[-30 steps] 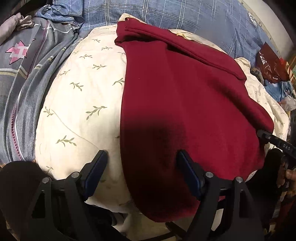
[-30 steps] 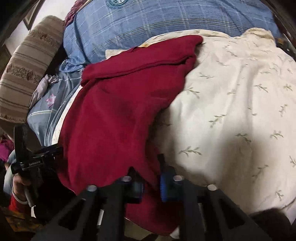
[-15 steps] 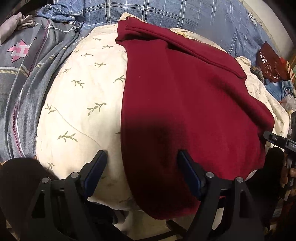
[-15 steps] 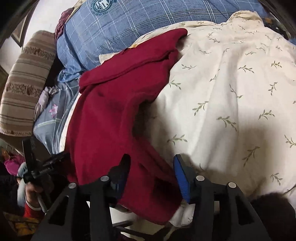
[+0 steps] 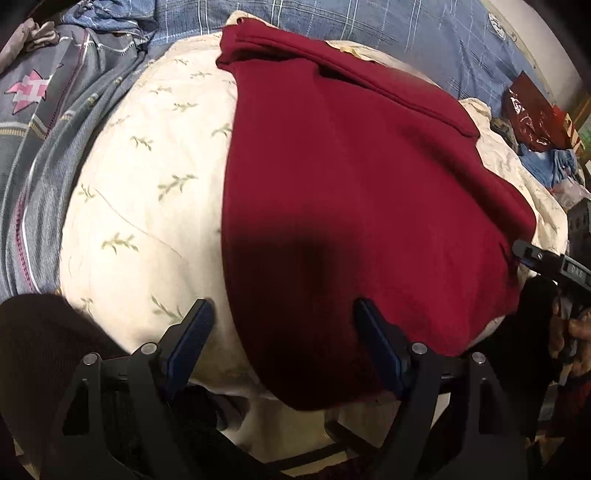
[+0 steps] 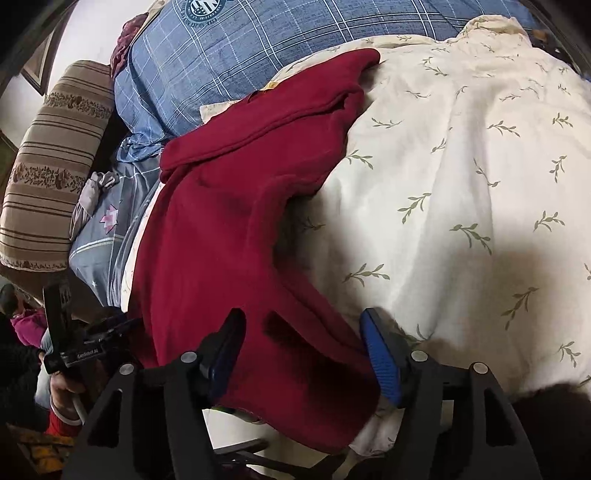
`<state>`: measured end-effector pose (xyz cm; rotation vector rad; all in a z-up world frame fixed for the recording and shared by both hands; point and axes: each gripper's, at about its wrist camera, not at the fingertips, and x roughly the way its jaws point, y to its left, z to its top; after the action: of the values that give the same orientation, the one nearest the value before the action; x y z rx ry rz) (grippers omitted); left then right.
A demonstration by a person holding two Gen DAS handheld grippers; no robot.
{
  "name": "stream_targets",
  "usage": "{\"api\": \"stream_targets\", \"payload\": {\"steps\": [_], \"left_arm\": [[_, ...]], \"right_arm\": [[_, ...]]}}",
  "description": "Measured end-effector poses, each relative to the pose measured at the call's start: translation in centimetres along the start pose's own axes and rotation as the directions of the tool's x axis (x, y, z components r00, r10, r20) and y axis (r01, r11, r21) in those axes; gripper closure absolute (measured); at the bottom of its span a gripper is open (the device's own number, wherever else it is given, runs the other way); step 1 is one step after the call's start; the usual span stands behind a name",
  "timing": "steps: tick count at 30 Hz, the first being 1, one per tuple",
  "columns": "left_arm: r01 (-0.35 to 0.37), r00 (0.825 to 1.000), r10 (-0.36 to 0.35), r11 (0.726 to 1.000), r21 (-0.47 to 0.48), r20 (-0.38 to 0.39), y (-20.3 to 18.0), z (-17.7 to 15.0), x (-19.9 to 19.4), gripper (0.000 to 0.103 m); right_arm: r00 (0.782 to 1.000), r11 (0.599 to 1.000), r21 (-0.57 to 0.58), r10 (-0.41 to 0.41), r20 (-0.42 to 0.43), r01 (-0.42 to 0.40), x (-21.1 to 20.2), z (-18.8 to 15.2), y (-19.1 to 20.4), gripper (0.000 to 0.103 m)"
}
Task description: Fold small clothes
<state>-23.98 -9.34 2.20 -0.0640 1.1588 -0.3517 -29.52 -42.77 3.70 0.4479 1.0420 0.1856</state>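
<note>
Red garment (image 5: 351, 192) is lying spread over the cream leaf-print duvet (image 5: 147, 206), near hem hanging toward the holder. It is looking soft, thick and limp: likely light, non-slip, best pinched at hem corners. Right gripper (image 6: 301, 343) is opening, cloth between its blue pads but unpressed. Left gripper (image 5: 282, 332) is standing wide, straddling the garment's left edge, gripping nothing. Blue plaid bedding (image 5: 369, 29) is lying beyond

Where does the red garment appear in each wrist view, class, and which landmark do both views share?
Left wrist view: the red garment fills centre and right, lying on the cream leaf-print quilt.
Right wrist view: the red garment runs down the centre-left.
Shared landmark: the blue plaid bedding along the top.
</note>
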Motion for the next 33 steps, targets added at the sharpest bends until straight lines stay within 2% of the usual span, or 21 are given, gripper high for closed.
{"api": "stream_targets", "payload": {"steps": [5, 7, 9, 12, 14, 15, 16, 17, 20, 23, 26, 27, 28, 29, 30, 32, 33], "left_arm": [[0.014, 1.000, -0.014, 1.000, -0.020, 0.004, -0.3, -0.7, 0.0, 0.025], [0.011, 1.000, -0.011, 1.000, -0.017, 0.017, -0.3, -0.8, -0.1, 0.042], [0.030, 0.999, -0.030, 1.000, -0.002, 0.018, -0.6, -0.6, -0.2, 0.090], [0.080, 0.997, -0.080, 0.997, -0.012, -0.017, -0.4, 0.3, 0.0, 0.095], [0.124, 0.992, -0.124, 0.992, -0.020, -0.030, -0.1, 0.7, -0.6, 0.096], [0.151, 0.988, -0.152, 0.988, -0.025, -0.026, 0.4, 0.9, -1.3, 0.096], [0.159, 0.987, -0.159, 0.987, -0.017, -0.015, 0.7, 1.0, -2.4, 0.096], [0.152, 0.988, -0.152, 0.988, -0.005, 0.003, 1.0, 0.9, -3.4, 0.096], [0.099, 0.994, -0.099, 0.995, -0.003, 0.049, 2.4, 0.5, -5.5, 0.096], [0.087, 0.996, -0.086, 0.996, -0.037, 0.018, 3.0, 0.2, -4.0, 0.096], [0.069, 0.998, -0.069, 0.997, -0.020, 0.011, 1.8, 0.0, -3.2, 0.095], [0.054, 0.998, -0.054, 0.999, -0.003, 0.014, 1.4, 0.0, -3.1, 0.095], [0.045, 0.999, -0.045, 0.999, 0.000, 0.015, 1.2, -0.1, -3.0, 0.094], [0.036, 0.999, -0.036, 0.999, -0.001, 0.012, 1.2, -0.1, -2.9, 0.086], [0.028, 1.000, -0.028, 1.000, -0.007, 0.002, 1.3, -0.1, -2.6, 0.071], [0.022, 1.000, -0.023, 0.999, -0.037, -0.006, 1.8, -0.2, -2.3, 0.052], [0.028, 1.000, -0.028, 0.998, -0.056, 0.001, 2.2, -0.4, -2.3, 0.051]], "right_arm": [[1.000, 1.000, 0.004, 0.005, 0.000, -0.005, 0.1, 0.0, 0.0, 0.036], [1.000, 1.000, 0.003, 0.008, -0.001, -0.008, 0.1, 0.1, -0.1, 0.036], [1.000, 1.000, 0.006, 0.012, -0.001, -0.012, 0.0, 0.0, -0.1, 0.035], [1.000, 1.000, 0.009, 0.013, -0.001, -0.013, -0.1, -0.2, 0.0, 0.034], [1.000, 1.000, -0.014, -0.003, -0.013, 0.003, -0.1, -0.3, 0.3, 0.036], [0.999, 0.999, -0.049, -0.024, -0.027, 0.022, -0.1, -0.6, 0.8, 0.056], [0.997, 0.993, -0.108, -0.058, -0.051, 0.052, -0.1, -0.9, 1.7, 0.089], [0.996, 0.989, -0.142, -0.060, -0.065, 0.051, -0.3, -1.2, 2.4, 0.095], [0.992, 0.987, -0.149, 0.039, -0.118, -0.056, -0.5, -2.4, 3.4, 0.095], [0.986, 0.987, -0.161, -0.023, -0.166, -0.004, 1.2, -3.4, 3.4, 0.093], [0.988, 0.997, -0.078, 0.012, -0.156, -0.025, 1.3, -3.2, 2.8, 0.074], [0.987, 0.997, -0.054, 0.037, -0.155, -0.045, 1.0, -3.2, 2.7, 0.055], [0.984, 0.996, -0.041, 0.071, -0.163, -0.079, 0.9, -3.4, 2.8, 0.041], [0.981, 0.995, -0.044, 0.083, -0.174, -0.092, 0.9, -3.6, 3.0, 0.039], [0.978, 0.994, -0.056, 0.081, -0.190, -0.093, 1.1, -3.8, 3.2, 0.039], [0.973, 0.994, -0.078, 0.059, -0.225, -0.078, 1.9, -4.4, 3.4, 0.039], [0.969, 0.994, -0.071, 0.060, -0.239, -0.079, 2.3, -4.7, 3.3, 0.039]]}}
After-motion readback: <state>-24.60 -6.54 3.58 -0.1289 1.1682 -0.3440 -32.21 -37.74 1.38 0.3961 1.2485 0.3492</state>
